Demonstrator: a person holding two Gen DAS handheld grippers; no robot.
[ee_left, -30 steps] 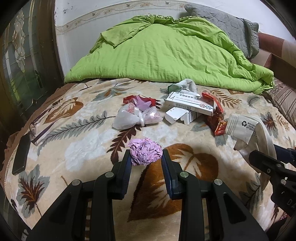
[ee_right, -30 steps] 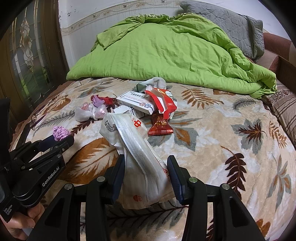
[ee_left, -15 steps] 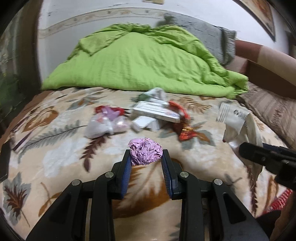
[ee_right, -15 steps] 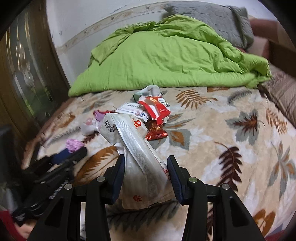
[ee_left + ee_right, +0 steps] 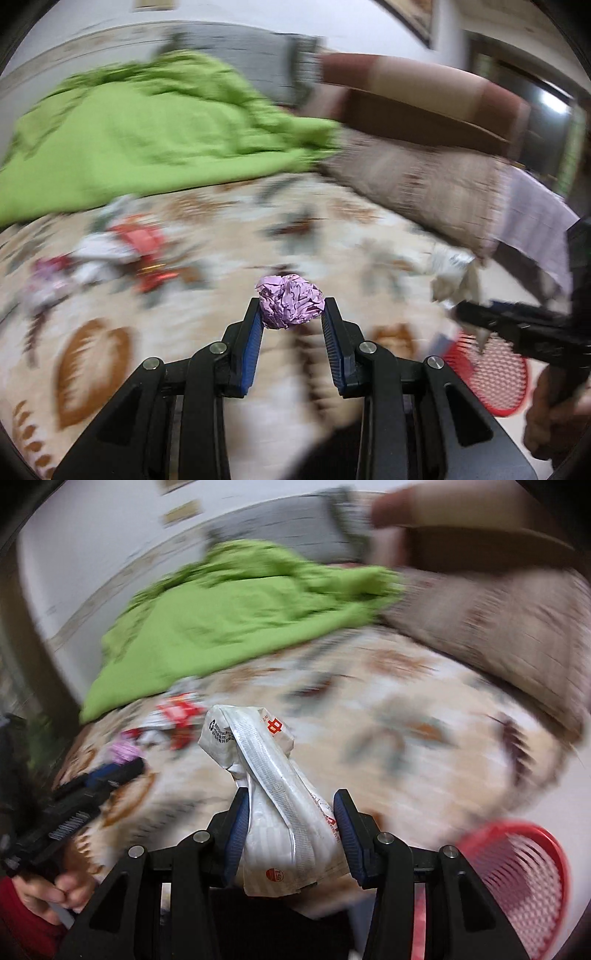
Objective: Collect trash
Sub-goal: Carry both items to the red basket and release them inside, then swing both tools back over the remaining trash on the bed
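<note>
trash in both your grippers.
your left gripper [image 5: 291,314] clamps a foil ball [image 5: 290,306]; your right gripper [image 5: 291,821] clamps a white wrapper [image 5: 280,797], red basket [image 5: 517,878] beside it.

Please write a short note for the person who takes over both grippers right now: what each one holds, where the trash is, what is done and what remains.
Left gripper: jaws shut on the crumpled purple foil ball, held above the bed.
Right gripper: jaws shut on the white snack bag.
Red mesh basket: low on the right, beside the bed; nothing dropped in yet.
Left to do: release both pieces into the basket, then fetch the remaining pile of wrappers on the leaf-print blanket, in front of the green quilt.
</note>
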